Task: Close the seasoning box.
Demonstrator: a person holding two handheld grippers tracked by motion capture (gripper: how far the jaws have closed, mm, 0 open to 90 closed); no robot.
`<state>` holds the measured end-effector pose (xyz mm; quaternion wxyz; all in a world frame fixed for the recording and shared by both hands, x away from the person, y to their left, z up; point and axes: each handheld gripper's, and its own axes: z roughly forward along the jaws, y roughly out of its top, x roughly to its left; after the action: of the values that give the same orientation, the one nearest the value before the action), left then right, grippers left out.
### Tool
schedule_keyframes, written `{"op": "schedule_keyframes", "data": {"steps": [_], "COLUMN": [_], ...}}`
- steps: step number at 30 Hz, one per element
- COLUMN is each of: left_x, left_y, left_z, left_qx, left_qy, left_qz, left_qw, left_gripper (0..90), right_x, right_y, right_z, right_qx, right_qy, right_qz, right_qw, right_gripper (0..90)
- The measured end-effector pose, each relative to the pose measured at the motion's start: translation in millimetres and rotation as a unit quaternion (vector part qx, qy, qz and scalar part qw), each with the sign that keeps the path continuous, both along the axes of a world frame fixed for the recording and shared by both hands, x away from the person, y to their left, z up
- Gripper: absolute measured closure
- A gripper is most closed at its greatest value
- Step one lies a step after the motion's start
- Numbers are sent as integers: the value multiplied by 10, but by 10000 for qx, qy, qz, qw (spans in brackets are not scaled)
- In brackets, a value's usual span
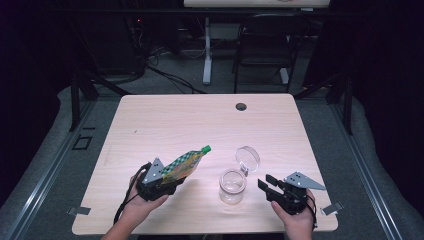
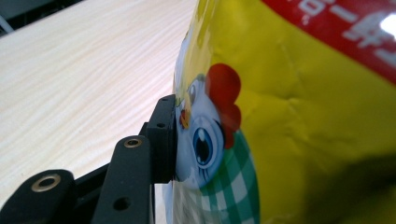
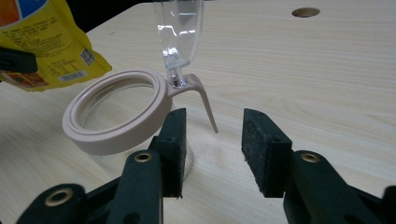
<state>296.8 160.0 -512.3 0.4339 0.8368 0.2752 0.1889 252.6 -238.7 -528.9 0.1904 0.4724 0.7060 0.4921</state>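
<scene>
Here, a yellow pouch (image 1: pixel 184 166) with a green cap (image 1: pixel 205 148), clamped in the left gripper (image 1: pixel 167 181) and lifted off the table (image 1: pixel 165 120), just left of the jar (image 1: pixel 232 186). Tilted, cap end up and pointing away from the person, toward the jar's side. Seen close in the left gripper view: one black pad pressed flat against a printed cartoon chicken on the pouch (image 2: pixel 299 121), the other jaw hidden behind the foil.

Jar upright on the table, clear glass with a beige rim (image 3: pixel 116 112), its clear lid (image 1: pixel 247 158) swung open and standing up behind the mouth on a hinge. Nothing lying over the mouth.

Right gripper (image 1: pixel 269 186) just right of the jar, jaws wide apart and holding nothing, the near pad close beside the jar wall.

Beyond the jar, a round hole (image 1: pixel 241 106) near the table's far edge. Farther back, a dark chair (image 1: pixel 265 40) and a white desk leg (image 1: pixel 207 50) on the floor.
</scene>
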Motion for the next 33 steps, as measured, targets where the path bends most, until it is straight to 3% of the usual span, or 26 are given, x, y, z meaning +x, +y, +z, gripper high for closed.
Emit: {"op": "schedule_keyframes", "data": {"steps": [5,6,11,21,27,33], "left_x": [-7,-18,-65,-129,-156,-171], "left_y": [-50,-77,-133,-193,-210,-222], "left_z": [20,19,-19,-102,-143,-171], "left_qx": [155,308,513,732,990,1094], "left_qy": [-181,-295,-503,-624,-760,-814], "left_qz": [10,23,-13,-39,-6,-16], "left_qw": [9997,9991,9974,9954,9922,9907], "left_gripper": [574,574,574,574,574,574], "right_x": [-13,-16,-23,-33,-34,-34], "right_y": [25,30,45,76,91,91], "right_z": [18,22,37,34,29,26], "right_qx": [-83,-51,-5,-107,-103,-88], "right_qy": [-47,-52,-11,-29,-57,-42], "right_qz": [59,87,250,302,392,415], "right_qw": [9999,9999,9997,9995,9992,9991], "right_gripper": [631,656,706,709,709,704]}}
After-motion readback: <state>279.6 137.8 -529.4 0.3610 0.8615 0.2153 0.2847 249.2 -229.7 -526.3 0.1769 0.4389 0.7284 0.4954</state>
